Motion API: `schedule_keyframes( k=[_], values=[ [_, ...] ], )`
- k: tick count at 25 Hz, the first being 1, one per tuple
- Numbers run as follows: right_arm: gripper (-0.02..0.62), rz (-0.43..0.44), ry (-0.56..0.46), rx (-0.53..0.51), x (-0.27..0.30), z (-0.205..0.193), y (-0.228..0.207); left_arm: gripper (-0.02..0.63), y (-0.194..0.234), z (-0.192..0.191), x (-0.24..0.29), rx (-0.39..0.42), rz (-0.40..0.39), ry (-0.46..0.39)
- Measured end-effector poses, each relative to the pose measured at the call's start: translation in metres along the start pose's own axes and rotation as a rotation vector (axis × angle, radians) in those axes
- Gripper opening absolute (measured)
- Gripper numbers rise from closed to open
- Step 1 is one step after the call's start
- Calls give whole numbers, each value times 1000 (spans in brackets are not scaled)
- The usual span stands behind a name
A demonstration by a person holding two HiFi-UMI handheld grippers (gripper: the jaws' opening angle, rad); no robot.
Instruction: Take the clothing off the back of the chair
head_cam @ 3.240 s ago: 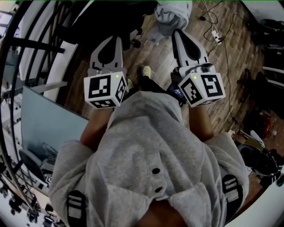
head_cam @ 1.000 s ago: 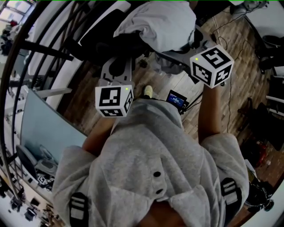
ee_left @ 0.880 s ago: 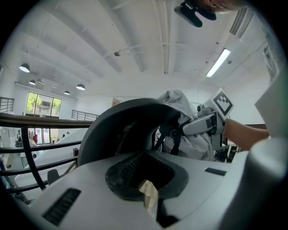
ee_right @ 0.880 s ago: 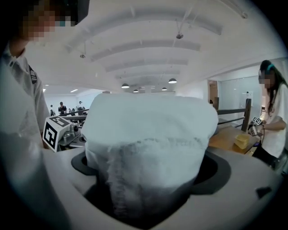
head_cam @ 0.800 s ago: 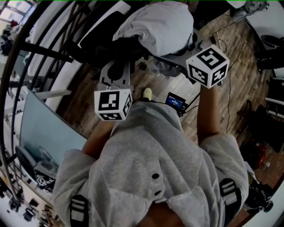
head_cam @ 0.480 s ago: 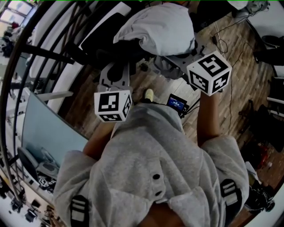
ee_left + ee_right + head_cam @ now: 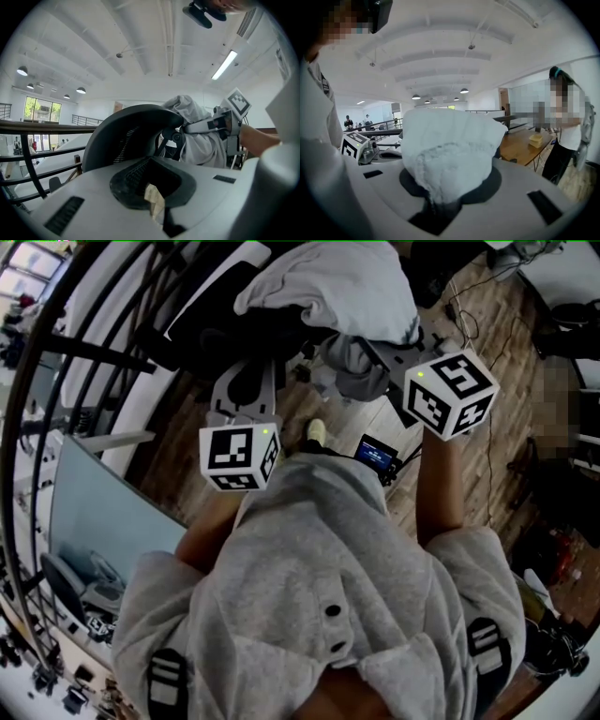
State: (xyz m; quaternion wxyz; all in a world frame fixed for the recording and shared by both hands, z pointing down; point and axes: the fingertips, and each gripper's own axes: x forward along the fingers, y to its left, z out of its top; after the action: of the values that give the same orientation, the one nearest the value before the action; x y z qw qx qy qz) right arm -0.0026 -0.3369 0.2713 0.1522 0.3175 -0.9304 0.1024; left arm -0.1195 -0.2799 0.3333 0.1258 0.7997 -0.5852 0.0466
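**Currently: grasp phase, right jaws closing on the fabric**

Pale grey clothing [image 7: 328, 282] sits bunched over the back of the black chair [image 7: 211, 329], at 12 o'clock in the head view. One tail hangs off its 5 o'clock edge.

At 2 o'clock, the right gripper [image 7: 436, 206] has its jaws closing to a narrow gap. Its own view shows a gathered fold of the clothing already pinched between them.

At 11 o'clock, the left gripper [image 7: 163, 218] sits short of the chair with its fingers together. It holds nothing I can name. A small beige scrap [image 7: 154, 201] shows in its opening, can't tell what it is.

My read: grip is being set, lift not started. Next move probably needs the pinch fully seated. Then pull up and back toward 6 o'clock so the fabric clears the top edge without snagging. Left could take the slack side.
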Motion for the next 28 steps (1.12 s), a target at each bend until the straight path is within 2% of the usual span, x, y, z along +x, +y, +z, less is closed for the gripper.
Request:
schedule_keyframes(
  k=[6, 13, 23, 28],
  values=[
    [114, -132, -95, 55, -15, 4, -7, 9, -8, 7, -10, 2, -23, -15],
    [104, -234, -131, 80, -14, -2, -12, 9, -5, 9, -8, 7, -43, -22],
    [103, -314, -160, 103, -28, -7, -23, 9, -15, 18, -2, 13, -68, -33],
    [103, -375, -231, 144, -35, -4, -26, 9, -9, 16, -4, 14, -83, -36]
  ],
)
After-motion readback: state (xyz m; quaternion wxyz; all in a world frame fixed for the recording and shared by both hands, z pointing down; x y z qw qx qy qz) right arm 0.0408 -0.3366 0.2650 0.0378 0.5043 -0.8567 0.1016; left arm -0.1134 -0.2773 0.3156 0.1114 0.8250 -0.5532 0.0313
